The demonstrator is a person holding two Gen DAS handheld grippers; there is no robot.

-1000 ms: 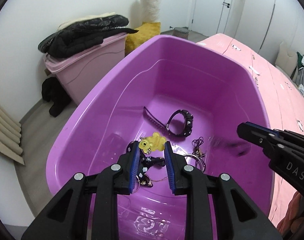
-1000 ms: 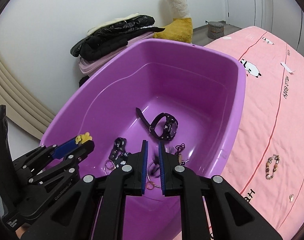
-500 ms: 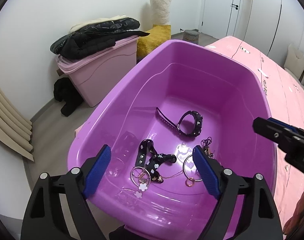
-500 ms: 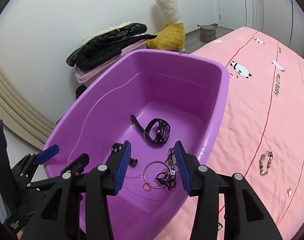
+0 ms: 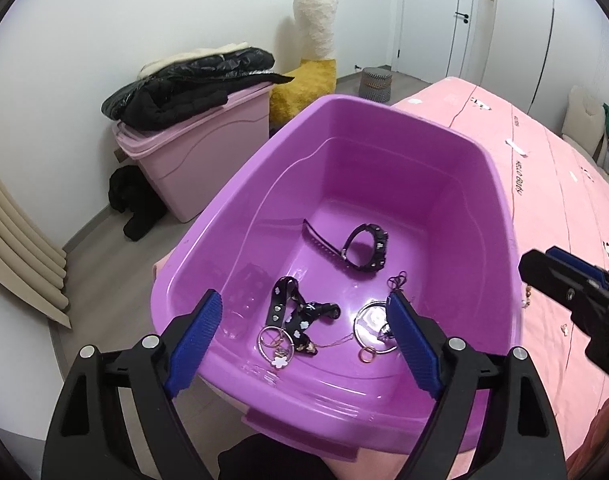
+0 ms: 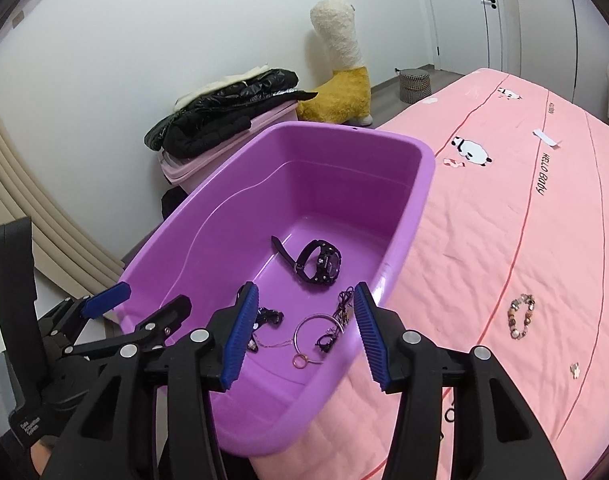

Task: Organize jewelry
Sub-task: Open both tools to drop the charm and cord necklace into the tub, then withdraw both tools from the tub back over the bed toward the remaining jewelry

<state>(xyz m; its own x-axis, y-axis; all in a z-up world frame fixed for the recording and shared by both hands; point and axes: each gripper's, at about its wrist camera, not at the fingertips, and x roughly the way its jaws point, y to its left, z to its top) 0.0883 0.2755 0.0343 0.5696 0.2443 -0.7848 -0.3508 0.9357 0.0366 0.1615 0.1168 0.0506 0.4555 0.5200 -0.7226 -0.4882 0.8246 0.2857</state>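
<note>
A purple plastic tub stands at the edge of the pink bed. On its floor lie a black watch, a black strap with white flowers, a silver hoop and thin key rings with a flower charm. My left gripper hangs wide open above the tub's near end, with nothing between its fingers. My right gripper is over the tub's near right corner. Its jaws are opening, with nothing between the pads. A beaded bracelet lies on the bedspread to the right.
The pink bedspread stretches right, with a small charm on it. Left of the tub a pink storage box carries black jackets. A plush alpaca and a small basket stand on the floor behind.
Both grippers went from shut to open and drew back and up from the tub. The yellow bear charm that the left one held is gone from its fingers and out of sight.
</note>
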